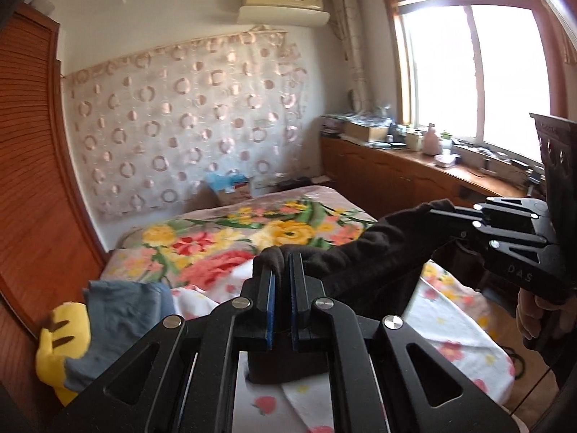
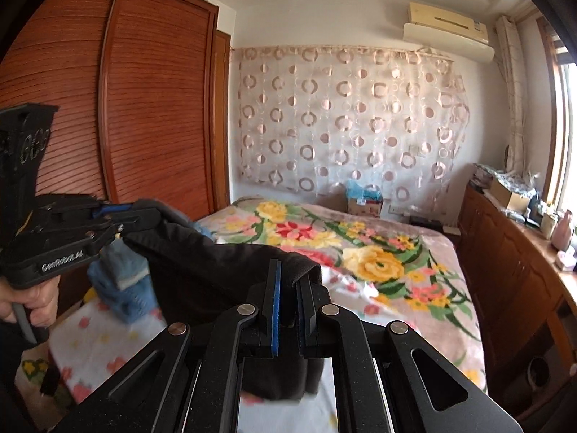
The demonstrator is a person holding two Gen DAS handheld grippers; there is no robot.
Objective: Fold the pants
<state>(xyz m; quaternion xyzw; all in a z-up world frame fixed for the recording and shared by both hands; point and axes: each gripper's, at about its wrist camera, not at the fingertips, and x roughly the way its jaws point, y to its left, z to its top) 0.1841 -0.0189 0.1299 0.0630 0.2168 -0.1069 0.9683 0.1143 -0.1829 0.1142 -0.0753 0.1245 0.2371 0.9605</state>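
The black pants (image 1: 364,252) hang stretched between both grippers above the bed. In the left wrist view my left gripper (image 1: 283,263) is shut on one end of the dark fabric, which bunches over its fingertips. My right gripper (image 1: 441,213) comes in from the right, held by a hand, and is shut on the other end. The right wrist view shows the same from the other side: the right gripper (image 2: 288,274) pinches the pants (image 2: 216,270), and the left gripper (image 2: 144,216) grips them at the far left. The cloth sags below both sets of fingers.
A bed with a floral blanket (image 1: 223,238) and a white flowered sheet (image 1: 450,328) lies below. Folded blue clothes (image 1: 122,310) and a yellow plush toy (image 1: 61,346) sit at its left edge by the wooden wardrobe (image 2: 144,108). A cluttered wooden counter (image 1: 414,173) runs under the window.
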